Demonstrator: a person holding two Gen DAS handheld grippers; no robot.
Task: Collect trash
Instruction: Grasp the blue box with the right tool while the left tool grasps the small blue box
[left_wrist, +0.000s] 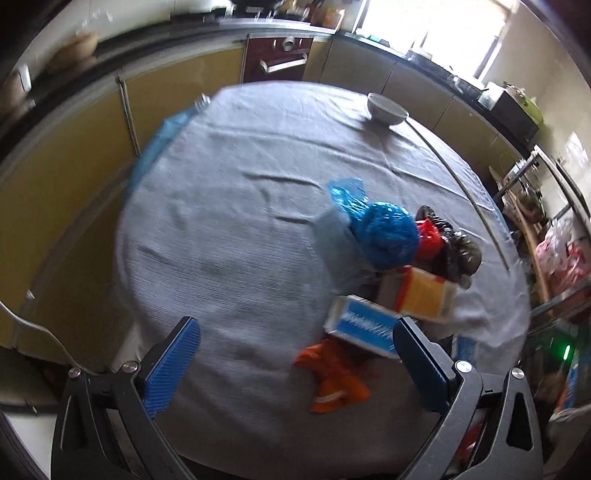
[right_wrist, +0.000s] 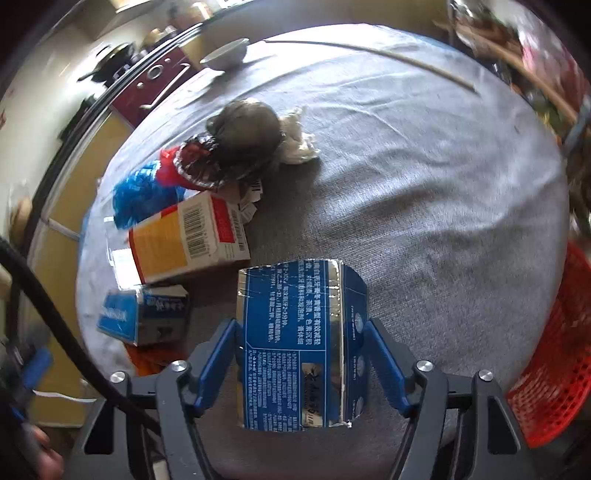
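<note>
My right gripper (right_wrist: 299, 343) is shut on a blue and silver carton (right_wrist: 295, 343), held above the grey tablecloth (right_wrist: 424, 203). My left gripper (left_wrist: 295, 343) is open and empty over the table's near side. A trash pile lies on the cloth: a yellow and red box (right_wrist: 184, 236) (left_wrist: 424, 295), a small blue box (right_wrist: 144, 314) (left_wrist: 362, 325), a blue plastic bag (left_wrist: 384, 232) (right_wrist: 144, 192), a red wrapper (left_wrist: 428, 236) (right_wrist: 195, 158), a dark bag (right_wrist: 247, 136) (left_wrist: 454, 247), white crumpled paper (right_wrist: 299, 144) and an orange wrapper (left_wrist: 332, 376).
A red perforated basket (right_wrist: 554, 369) stands at the right table edge. A white bowl (left_wrist: 388, 109) (right_wrist: 227, 55) sits at the far side. A thin stick (right_wrist: 388, 55) lies across the cloth. Yellow kitchen cabinets (left_wrist: 74, 166) and an oven (left_wrist: 280, 55) stand behind.
</note>
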